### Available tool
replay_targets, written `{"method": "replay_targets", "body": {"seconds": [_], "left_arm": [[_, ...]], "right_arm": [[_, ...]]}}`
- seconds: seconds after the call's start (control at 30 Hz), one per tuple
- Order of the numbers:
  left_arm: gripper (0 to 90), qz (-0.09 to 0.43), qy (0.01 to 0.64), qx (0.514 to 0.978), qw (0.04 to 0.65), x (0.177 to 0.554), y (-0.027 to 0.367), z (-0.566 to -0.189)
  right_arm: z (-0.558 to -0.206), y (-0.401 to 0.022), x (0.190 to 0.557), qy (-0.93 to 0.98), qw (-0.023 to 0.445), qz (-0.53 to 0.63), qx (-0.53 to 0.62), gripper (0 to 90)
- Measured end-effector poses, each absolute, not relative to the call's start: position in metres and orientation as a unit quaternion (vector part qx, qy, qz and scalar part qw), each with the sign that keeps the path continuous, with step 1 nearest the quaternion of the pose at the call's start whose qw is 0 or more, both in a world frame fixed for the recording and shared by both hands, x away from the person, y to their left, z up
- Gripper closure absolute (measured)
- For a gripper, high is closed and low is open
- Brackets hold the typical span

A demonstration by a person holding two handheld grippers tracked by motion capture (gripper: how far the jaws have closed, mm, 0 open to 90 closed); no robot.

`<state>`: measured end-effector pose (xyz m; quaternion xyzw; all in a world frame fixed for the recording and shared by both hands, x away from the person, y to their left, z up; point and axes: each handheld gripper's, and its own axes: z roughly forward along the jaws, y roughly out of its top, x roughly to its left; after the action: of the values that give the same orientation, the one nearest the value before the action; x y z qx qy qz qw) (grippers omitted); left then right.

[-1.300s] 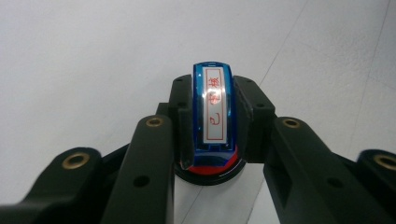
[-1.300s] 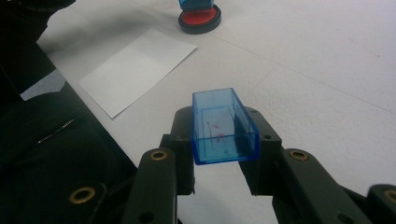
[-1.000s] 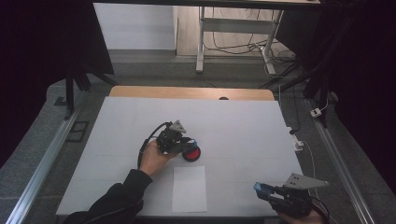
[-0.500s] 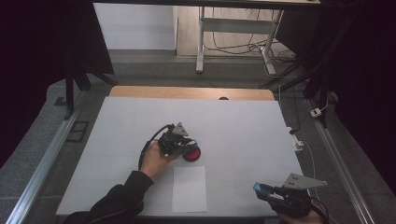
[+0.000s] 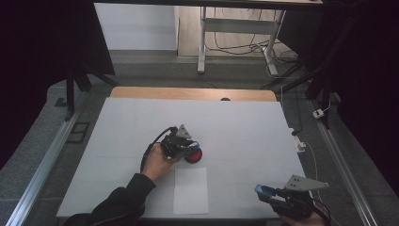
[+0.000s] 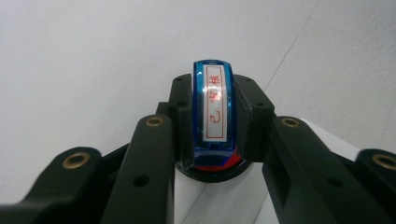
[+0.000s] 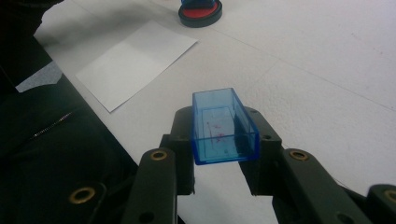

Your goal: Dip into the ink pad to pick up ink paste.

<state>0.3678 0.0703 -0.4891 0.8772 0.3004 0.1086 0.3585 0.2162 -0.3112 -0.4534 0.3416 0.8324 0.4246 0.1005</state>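
Left gripper (image 6: 212,154) clenched on blue translucent plastic stamp (image 6: 214,112), pressed over round red ink pad (image 5: 193,155); right gripper (image 7: 219,154) clamping blue clear cap (image 7: 223,126). Probably light, rigid, slippery; best gripped across flat sides.

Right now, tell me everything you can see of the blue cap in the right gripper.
The blue cap is a small rectangular box of clear blue plastic, open on one side and hollow, with faint reddish ink smears on its inner floor. The right gripper is shut on it, one black jaw against each long wall, and the open side faces up toward that gripper's camera. It is held off the table, near its front right corner. In the high view it pokes out left of the jaws.
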Motion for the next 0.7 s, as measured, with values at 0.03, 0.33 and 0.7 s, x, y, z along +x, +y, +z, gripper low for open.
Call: {"method": "replay_targets", "body": {"seconds": [0.03, 0.33, 0.7], "left_arm": [[71.1, 0.102, 0.305, 0.876, 0.361, 0.3691, 0.0714, -0.4892], [71.0, 0.081, 0.319, 0.867, 0.374, 0.373, 0.0768, -0.4915], [71.0, 0.108, 0.311, 0.87, 0.368, 0.3665, 0.0722, -0.492]], "right_arm": [[-0.4534, -0.3111, 0.2162, 0.832, 0.1, 0.424, 0.342, 68.7], [-0.4535, -0.3109, 0.2162, 0.833, 0.099, 0.424, 0.342, 68.7], [-0.4535, -0.3109, 0.2161, 0.833, 0.099, 0.424, 0.341, 68.7]]}}
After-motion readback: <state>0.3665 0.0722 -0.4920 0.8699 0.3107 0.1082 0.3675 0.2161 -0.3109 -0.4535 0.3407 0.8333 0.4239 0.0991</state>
